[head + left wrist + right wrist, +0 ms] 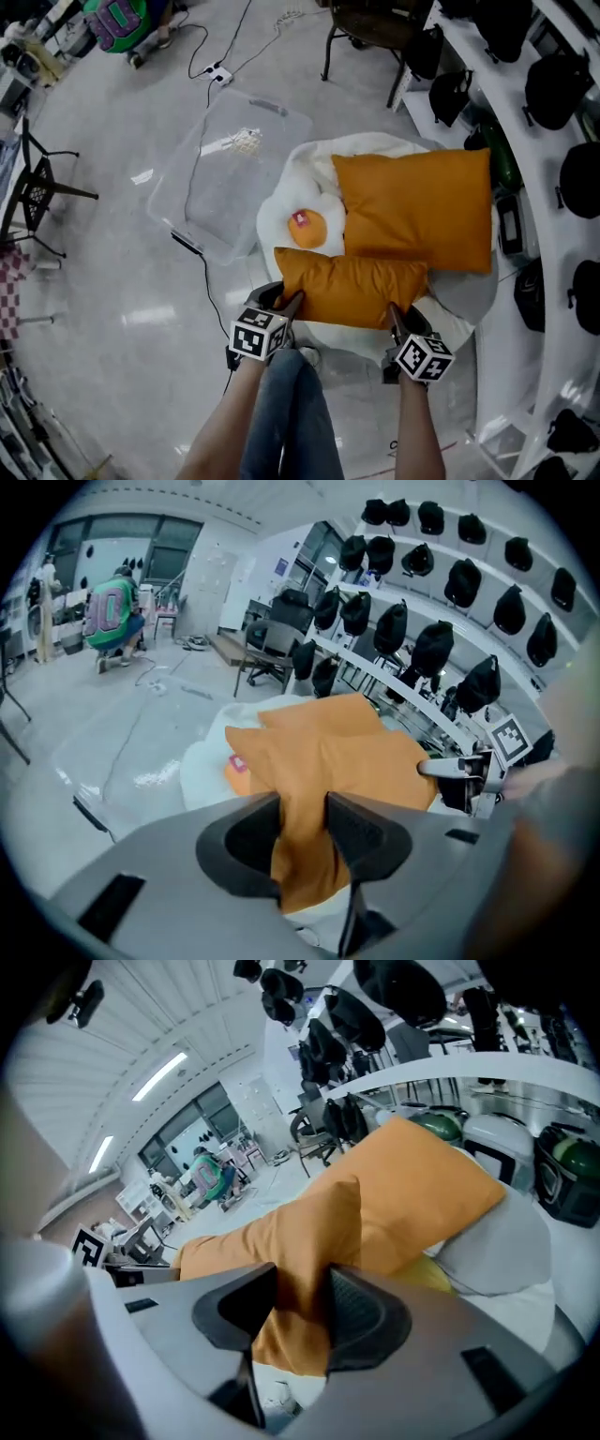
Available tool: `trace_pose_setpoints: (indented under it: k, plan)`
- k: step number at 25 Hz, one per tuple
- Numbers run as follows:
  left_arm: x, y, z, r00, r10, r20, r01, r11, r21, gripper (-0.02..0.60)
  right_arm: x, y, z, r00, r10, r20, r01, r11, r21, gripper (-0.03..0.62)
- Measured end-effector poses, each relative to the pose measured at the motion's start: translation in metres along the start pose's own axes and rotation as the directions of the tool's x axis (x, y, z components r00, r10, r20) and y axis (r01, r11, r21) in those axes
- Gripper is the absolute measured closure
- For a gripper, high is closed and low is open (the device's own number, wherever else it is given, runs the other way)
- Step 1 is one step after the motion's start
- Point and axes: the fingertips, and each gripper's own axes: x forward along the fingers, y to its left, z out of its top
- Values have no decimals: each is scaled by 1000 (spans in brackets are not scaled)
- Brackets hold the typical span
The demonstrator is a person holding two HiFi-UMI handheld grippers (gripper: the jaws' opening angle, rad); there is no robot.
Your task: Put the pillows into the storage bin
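Note:
A small orange pillow (352,286) hangs lifted between both grippers. My left gripper (292,305) is shut on its near left corner, with the fabric bunched between the jaws (303,832). My right gripper (394,319) is shut on the near right corner (302,1307). Behind it, a larger orange pillow (417,206) rests on a white fried-egg pillow (281,211) with an orange yolk (307,228). The clear storage bin (230,173) stands on the floor to the left of the pile.
A grey cushion (469,291) lies under the pile at the right. White shelves with black headgear (553,94) curve along the right side. There is a chair (366,28) at the back, a cable and power strip (220,75) on the floor, and a black stand (37,187) at the left.

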Motion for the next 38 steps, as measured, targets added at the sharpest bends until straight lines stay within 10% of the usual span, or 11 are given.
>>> trace_pose_setpoints:
  k: [12,38]
  plan:
    - [-69,173,32,958,239,159,-199,952,-235,417,148,174,72,976,203,-74,-216,935,-281,425]
    - [18,495,17,943,332,18,-285,835,-470,402,510,343,87,934,147,-327,-317,762,-564,374]
